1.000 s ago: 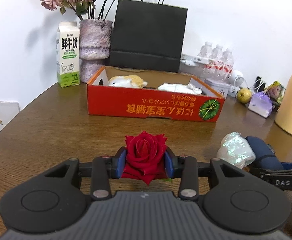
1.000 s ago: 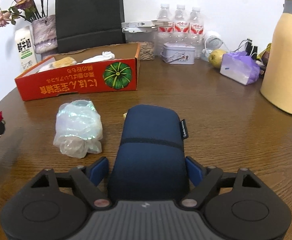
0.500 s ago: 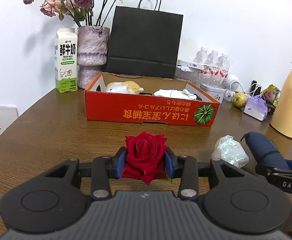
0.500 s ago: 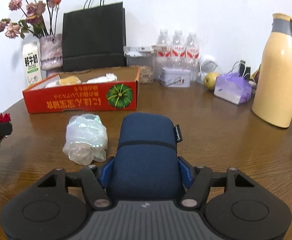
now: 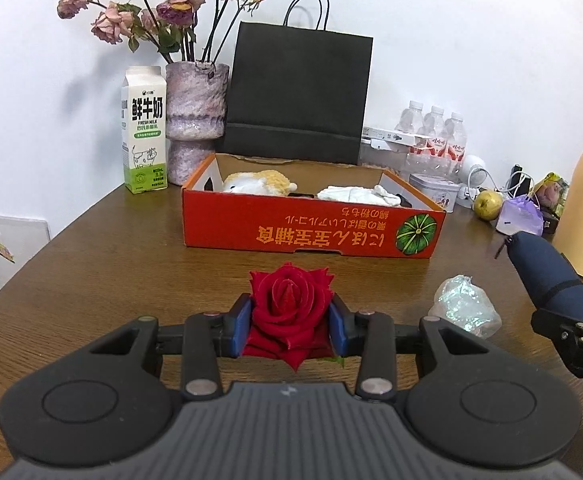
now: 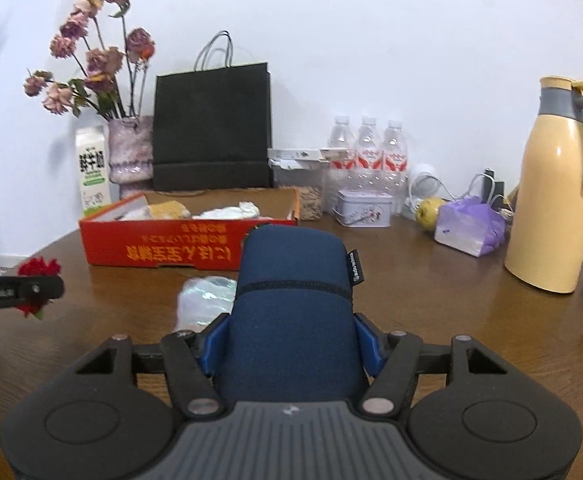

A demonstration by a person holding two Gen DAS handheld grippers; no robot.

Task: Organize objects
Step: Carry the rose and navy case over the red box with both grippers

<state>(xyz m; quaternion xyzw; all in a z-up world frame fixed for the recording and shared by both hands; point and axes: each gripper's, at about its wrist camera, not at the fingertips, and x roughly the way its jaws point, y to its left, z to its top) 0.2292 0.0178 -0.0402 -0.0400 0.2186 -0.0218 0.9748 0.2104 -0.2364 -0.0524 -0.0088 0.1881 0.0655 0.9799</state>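
Brown wood forms the surface [image 5: 103, 264], which curves away at its left edge. Open room lies between the grippers and the red box [image 5: 311, 222]; the only item in that zone is a crinkled plastic wrap [image 5: 465, 306], lying between the two grippers. The box stands open-topped at mid-surface, holding a yellow plush [image 5: 257, 182] and a white cloth [image 5: 357, 194]. Behind it, along the wall, stand a milk carton [image 5: 144, 130], a vase [image 5: 196, 120] of dried flowers, a black bag [image 5: 297, 92] and bottles [image 5: 433, 134]. The far right is crowded: a tin [image 6: 363, 207], a pear [image 6: 429, 208], a purple pack [image 6: 469, 230] and a yellow jug [image 6: 555, 204] near the right edge.

Left gripper [image 5: 290, 326]: raised over the surface, pointing toward the box at a shallow downward tilt. Jaws closed on a red rose [image 5: 291, 304], both blue pads pressed into the petals.

Right gripper [image 6: 291, 346]: beside the left one, likewise tilted slightly down. Jaws clamped on a navy pouch [image 6: 293, 300], held clear of the surface with its far end overlapping the box front in the right wrist view.
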